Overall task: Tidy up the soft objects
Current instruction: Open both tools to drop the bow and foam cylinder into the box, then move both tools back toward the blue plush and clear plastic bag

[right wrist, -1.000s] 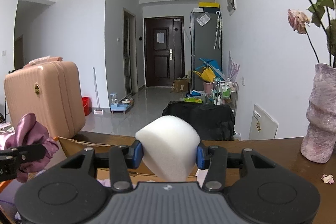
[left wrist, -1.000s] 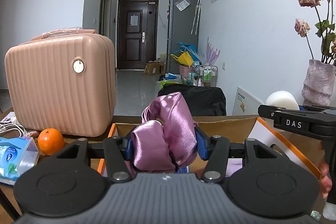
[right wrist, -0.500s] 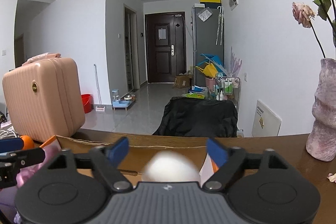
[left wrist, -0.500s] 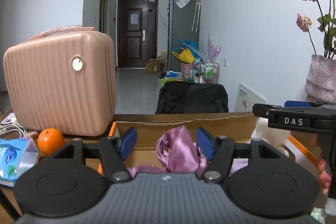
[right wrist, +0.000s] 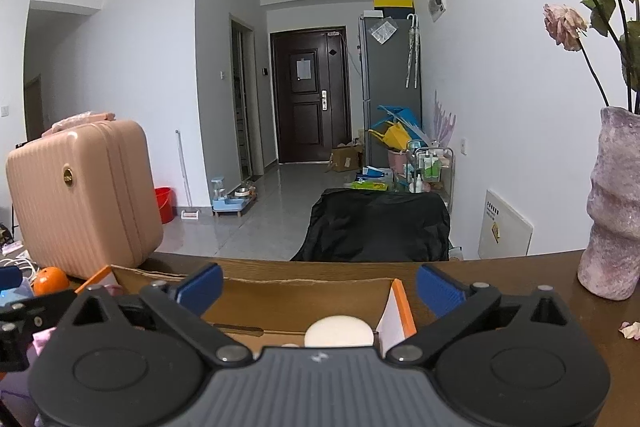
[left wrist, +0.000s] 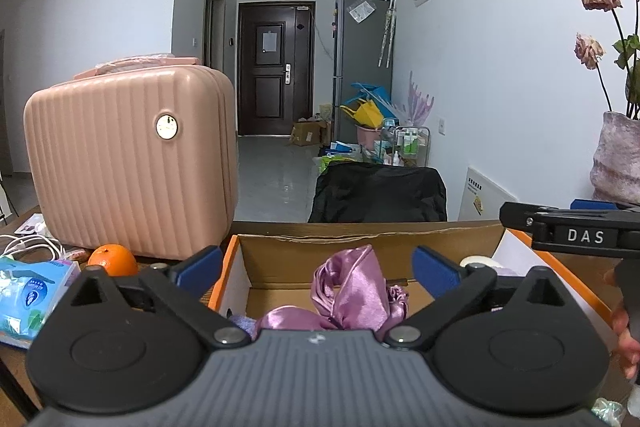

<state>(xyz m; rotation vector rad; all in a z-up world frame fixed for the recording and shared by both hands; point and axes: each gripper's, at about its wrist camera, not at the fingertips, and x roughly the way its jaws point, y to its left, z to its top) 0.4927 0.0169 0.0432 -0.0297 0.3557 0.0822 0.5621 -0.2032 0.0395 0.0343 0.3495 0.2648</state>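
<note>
Purple satin cloth [left wrist: 352,291] lying in cardboard box [left wrist: 360,247] | white sponge [right wrist: 339,331] lying there too | left gripper [left wrist: 316,267] and right gripper [right wrist: 318,285] both gaping, holding nothing | you are clearing out: be lifting straight up, avoiding box walls.

Each tool [left wrist: 316,263] is black and grey with blue pads [left wrist: 200,263], silver screws and "DAS" lettering

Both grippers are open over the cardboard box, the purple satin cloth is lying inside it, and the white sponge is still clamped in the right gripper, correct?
Not quite. The right gripper is open and empty: in the right wrist view the white sponge lies in the cardboard box below its spread fingers. The left gripper is open too, with the purple satin cloth inside the box.
</note>
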